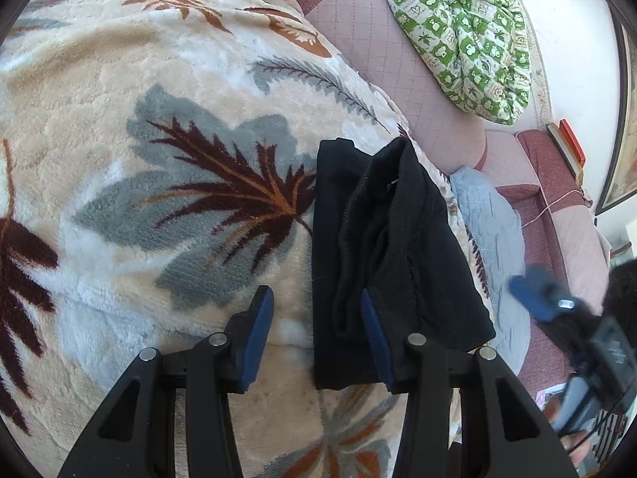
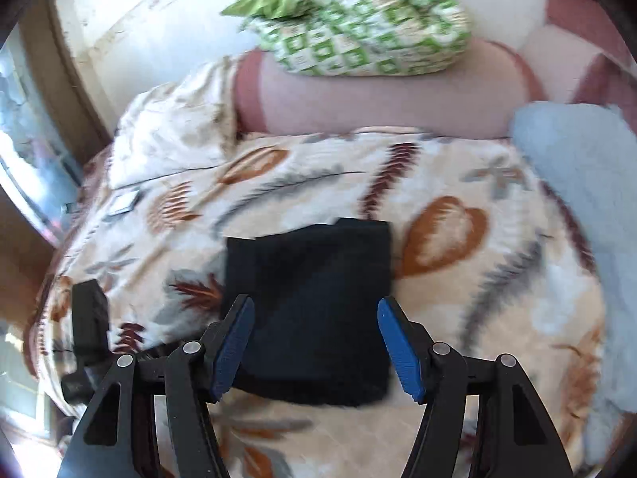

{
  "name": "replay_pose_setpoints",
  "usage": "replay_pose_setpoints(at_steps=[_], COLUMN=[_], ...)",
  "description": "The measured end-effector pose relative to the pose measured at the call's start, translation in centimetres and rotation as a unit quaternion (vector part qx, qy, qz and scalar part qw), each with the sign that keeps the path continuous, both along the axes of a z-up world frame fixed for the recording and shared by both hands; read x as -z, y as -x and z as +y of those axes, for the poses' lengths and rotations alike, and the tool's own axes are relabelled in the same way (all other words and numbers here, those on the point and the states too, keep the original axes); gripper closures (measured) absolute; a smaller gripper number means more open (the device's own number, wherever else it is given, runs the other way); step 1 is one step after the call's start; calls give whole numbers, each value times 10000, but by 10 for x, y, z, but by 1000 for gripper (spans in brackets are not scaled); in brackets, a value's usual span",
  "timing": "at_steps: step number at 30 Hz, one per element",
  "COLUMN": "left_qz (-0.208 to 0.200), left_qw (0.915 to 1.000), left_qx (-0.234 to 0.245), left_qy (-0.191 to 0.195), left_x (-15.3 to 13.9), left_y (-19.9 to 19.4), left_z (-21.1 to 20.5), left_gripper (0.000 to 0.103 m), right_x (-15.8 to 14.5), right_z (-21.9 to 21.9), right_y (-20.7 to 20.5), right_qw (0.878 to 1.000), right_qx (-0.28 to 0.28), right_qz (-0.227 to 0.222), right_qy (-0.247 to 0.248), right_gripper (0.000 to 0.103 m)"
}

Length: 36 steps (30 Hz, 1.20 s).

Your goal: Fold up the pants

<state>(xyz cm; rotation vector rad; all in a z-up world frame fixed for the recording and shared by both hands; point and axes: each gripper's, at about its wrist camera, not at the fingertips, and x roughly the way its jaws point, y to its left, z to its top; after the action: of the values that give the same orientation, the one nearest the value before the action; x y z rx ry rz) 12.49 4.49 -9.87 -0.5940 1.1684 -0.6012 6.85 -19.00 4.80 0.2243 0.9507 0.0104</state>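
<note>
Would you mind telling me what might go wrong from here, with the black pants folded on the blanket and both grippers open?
1. The pants lie near the leaf-print blanket's edge, toward the blue quilt; a nudge might slide them off.
2. The waistband gapes upward, so the fold may spring open.
3. The left gripper hangs open with one of its fingers over the pants; moving it could snag the fabric. The right gripper risks the same.

Left hand-held gripper [image 1: 316, 320] and right hand-held gripper [image 2: 316, 344] both gape wide — fingers apart, gripping nothing
</note>
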Motion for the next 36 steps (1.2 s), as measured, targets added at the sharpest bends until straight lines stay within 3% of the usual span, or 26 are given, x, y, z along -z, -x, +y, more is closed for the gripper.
replay_pose_setpoints(at_steps=[1, 4, 9, 12, 16, 20, 22, 25, 27, 29, 32, 36], left_qz=[3, 4, -58, -97, -660, -1169, -1302, -1460, -1422, -1358, -1360, -1509], left_qw=[10000, 9999, 9997, 9996, 9976, 9922, 9905, 9877, 9880, 9887, 9885, 9844], left_qx=[-5, 41, 76, 87, -3, -234, -287, -311, -318, -324, -346, -360], left_qy=[-33, -99, -247, -266, -210, -356, -347, -473, -517, -546, -559, -831], left_x=[-1, -1, -3, -10, -34, -47, -50, -53, -48, -45, -43, -45], left_y=[0, -1, -1, 5, 27, 45, 47, 48, 47, 47, 47, 51], left_z=[-1, -2, -6, -3, 14, 34, 39, 44, 46, 49, 52, 46], left_gripper=[59, 59, 58, 58, 54, 50, 50, 49, 49, 49, 49, 49], right_x=[13, 56, 70, 61, 31, 24, 31, 58, 80, 85, 66, 20], right_z=[3, 2, 7, 25, 33, 64, 77, 90, 98, 106, 110, 84], right_y=[-7, -1, 26, 13, 1, -40, -62, -102, -119, -124, -113, -68], right_qw=[9999, 9983, 9976, 9916, 9963, 9942, 9924, 9885, 9825, 9787, 9817, 9921], right_qx=[-13, 149, 174, -143, -303, -601, -594, -436, -430, -468, -544, -320], right_qz=[140, 528, 206, 513, 219, 241, 346, 856, 1327, 1421, 1109, 359], right_qy=[40, 183, 634, 1180, 769, 864, 1017, 1172, 1234, 1410, 1448, 1161], right_gripper=[57, 63, 58, 48, 45, 45, 45, 45, 43, 39, 35, 32])
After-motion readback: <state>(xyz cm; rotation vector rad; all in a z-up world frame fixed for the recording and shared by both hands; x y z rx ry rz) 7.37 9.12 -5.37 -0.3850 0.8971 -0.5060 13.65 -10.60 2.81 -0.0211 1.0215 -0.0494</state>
